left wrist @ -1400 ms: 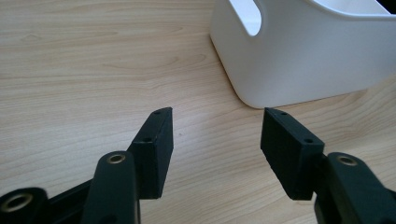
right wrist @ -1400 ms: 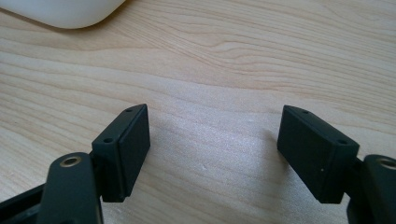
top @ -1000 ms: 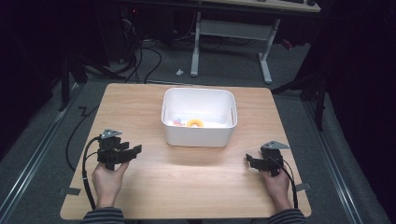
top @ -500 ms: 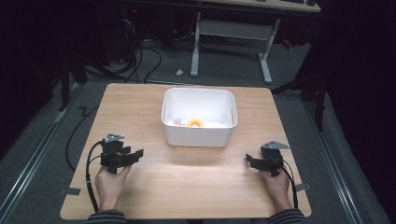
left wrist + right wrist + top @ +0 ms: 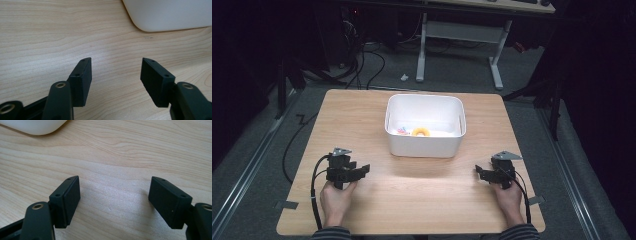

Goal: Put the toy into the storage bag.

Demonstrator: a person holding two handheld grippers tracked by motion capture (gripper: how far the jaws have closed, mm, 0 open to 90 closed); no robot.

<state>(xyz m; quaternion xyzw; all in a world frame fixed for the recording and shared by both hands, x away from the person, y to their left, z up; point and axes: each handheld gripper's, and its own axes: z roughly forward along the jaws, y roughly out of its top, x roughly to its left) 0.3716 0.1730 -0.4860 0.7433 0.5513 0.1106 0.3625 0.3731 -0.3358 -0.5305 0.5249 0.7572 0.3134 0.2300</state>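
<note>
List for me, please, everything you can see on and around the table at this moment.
table: one, light wood, centre of the high view.
tub: one, white, on the table's far middle.
ring: one, yellow-orange, inside the tub.
small bits: a few, pink and blue, inside the tub beside the ring; too small to identify.
desk frame: one, white, on the floor beyond the table.
cables: several, black, on the floor at far left.
left claw: one, black, open, near left of the table.
right claw: one, black, open, near right.

A light wooden table [image 5: 422, 200] carries a white tub [image 5: 424, 142] standing toward its far middle.
</note>
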